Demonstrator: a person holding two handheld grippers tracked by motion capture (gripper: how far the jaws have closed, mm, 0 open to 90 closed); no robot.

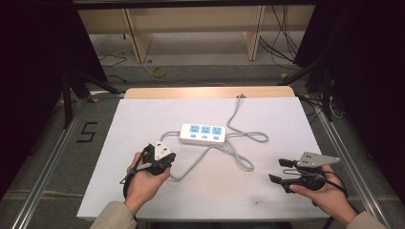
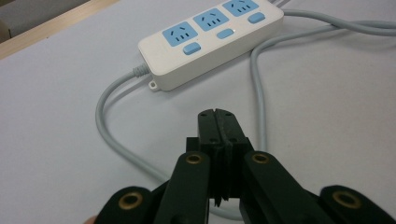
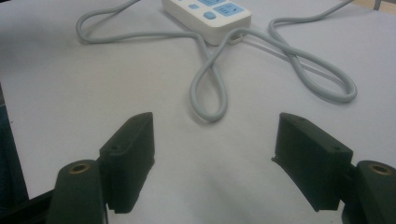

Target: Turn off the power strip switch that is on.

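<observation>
Lying untouched on the white desk, the power strip sits a little left of centre and toward the far half, with both tools still well short of it, so I judge the work to be at its very start: nothing is gripped, nothing lifted, and every step with the strip or its lead is left to do. Its grey cable leaves the strip's left end, curls near and right in loose loops, crosses itself, then runs off over the far edge. The left hand-held gripper hovers just near and left of the strip, jaws pressed together on nothing, as the left gripper view shows, with a bend of cable passing close beneath its tip. The right hand-held gripper rests near the right front of the desk, jaws spread wide apart and empty, facing left toward the cable loops

The strip's long axis runs left to right across the desk, nearly parallel to the near edge, with its three blue sockets and switches facing up; the cord end points left
</observation>
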